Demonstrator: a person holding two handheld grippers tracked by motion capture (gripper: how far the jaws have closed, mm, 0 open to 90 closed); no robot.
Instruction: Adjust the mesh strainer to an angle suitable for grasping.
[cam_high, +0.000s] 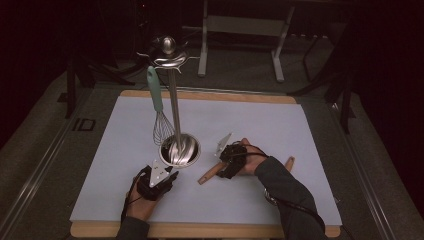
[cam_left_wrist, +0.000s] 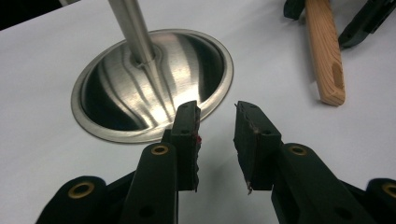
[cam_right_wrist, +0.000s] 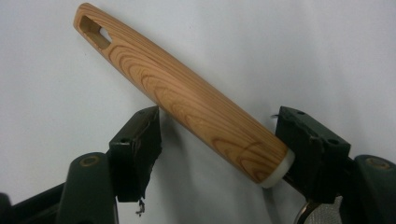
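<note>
High view: white mat (cam_high: 280, 125) covers wooden table (cam_high: 210, 93); dark room.

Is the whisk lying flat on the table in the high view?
No: the whisk hangs upright from the top of the metal stand, its wire end down near the round base.

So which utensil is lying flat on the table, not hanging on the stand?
The wooden-handled one, lying between the open right tongs. The teal-handled whisk hangs from the stand.
</note>
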